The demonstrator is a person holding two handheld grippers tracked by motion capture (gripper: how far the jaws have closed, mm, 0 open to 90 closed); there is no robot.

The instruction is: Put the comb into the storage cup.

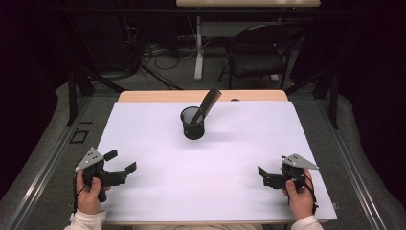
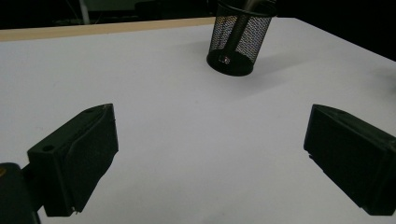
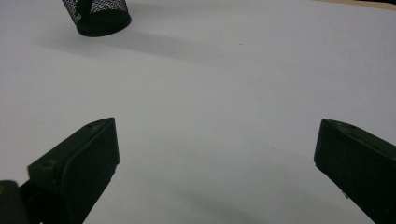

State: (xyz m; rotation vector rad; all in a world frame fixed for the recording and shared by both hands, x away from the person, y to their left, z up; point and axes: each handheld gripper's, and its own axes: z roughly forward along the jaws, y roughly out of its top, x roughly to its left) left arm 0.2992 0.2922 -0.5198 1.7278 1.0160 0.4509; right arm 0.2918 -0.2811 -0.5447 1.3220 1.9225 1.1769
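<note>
Resting on the white counter, left tool and right tool both released, empty; black mesh cup holding dark comb well ahead, between them.

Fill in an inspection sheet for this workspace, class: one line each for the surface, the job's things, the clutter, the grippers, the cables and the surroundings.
Surface: white table top, bare and flat, with a wooden strip along its far edge.
Job's things: black mesh cup upright at the far middle; a dark comb stands in it, leaning to the right.
Clutter: nothing seen.
Grippers: left gripper near the front left corner, jaws wide apart, holding nothing; right gripper near the front right corner, jaws wide apart, holding nothing. Both are well short of the cup.
Cables: a thin black one runs along each hand; loose floor cables lie beyond the table.
Surroundings: folding chair and a second table's leg behind; dark room.
</note>
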